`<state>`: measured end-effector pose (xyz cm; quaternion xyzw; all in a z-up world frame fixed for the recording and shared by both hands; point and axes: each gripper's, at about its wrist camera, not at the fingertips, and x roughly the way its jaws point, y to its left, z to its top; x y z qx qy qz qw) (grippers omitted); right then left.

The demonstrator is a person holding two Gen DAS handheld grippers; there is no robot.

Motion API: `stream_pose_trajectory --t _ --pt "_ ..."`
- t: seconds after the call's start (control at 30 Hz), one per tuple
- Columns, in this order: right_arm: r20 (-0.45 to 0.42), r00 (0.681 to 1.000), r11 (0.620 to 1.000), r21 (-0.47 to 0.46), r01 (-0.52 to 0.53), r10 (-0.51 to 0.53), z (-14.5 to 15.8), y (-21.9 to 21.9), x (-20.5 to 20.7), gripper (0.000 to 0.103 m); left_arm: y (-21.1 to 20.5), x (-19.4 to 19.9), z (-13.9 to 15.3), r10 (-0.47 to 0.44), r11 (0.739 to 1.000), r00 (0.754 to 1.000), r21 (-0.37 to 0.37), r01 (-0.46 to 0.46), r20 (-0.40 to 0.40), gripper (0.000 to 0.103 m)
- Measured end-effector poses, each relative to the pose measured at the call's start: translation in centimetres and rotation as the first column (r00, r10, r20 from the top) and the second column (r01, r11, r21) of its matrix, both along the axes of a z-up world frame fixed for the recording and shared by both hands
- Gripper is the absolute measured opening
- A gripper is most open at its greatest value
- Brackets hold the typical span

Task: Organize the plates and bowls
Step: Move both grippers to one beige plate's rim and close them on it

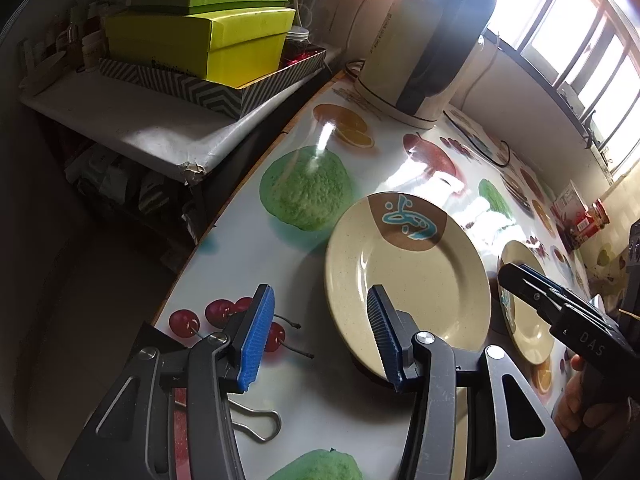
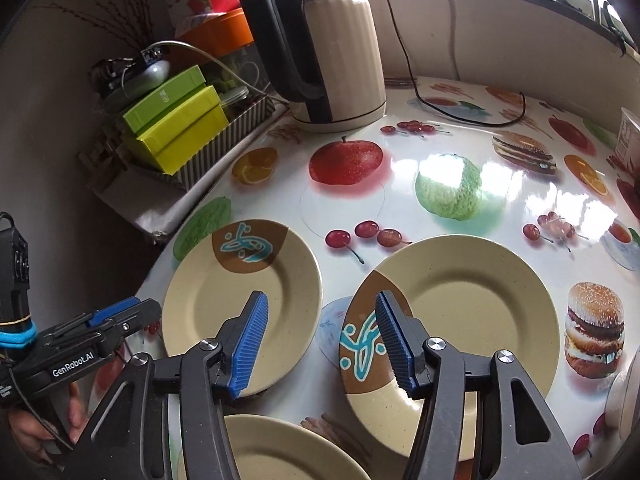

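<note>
Fruit-print table (image 2: 440, 200) | three beige plates (image 2: 472, 320), brown-and-teal rim patches

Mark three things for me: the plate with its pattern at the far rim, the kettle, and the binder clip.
plate (image 2: 224, 304): right wrist view, bare center well.
kettle (image 2: 340, 56): right wrist view, cream ribbed body.
binder clip (image 1: 260, 426): left wrist view, wire handle loop.
</note>
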<state>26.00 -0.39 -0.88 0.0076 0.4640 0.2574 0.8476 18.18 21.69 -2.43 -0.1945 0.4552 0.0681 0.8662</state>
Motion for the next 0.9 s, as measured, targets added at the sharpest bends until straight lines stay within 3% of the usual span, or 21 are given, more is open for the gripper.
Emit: stream_pose_trajectory --t 0.17,0.4,0.57,0.9 --pt "-0.023 0.999 1.000 0.002 -0.031 0.031 -0.9 0.9 1.0 0.036 0.3 0.5 -0.5 0.006 1.000 1.000 -0.013 -0.006 -0.006 0.045" --pt "-0.050 0.998 0.999 0.008 -0.044 0.044 -1.7 1.8 1.8 0.036 0.2 0.9 -0.8 -0.005 1.000 1.000 -0.025 0.005 -0.011 0.044" --pt "-0.066 0.996 0.998 0.023 -0.056 0.057 -2.1 2.0 2.2 0.036 0.2 1.2 -1.2 -0.011 0.999 1.000 -0.048 0.010 -0.023 0.037" --pt "-0.085 0.995 0.998 0.035 -0.054 0.056 -2.8 2.1 2.5 0.022 -0.1 1.5 -1.4 -0.025 0.998 0.999 -0.065 0.024 -0.023 0.027"
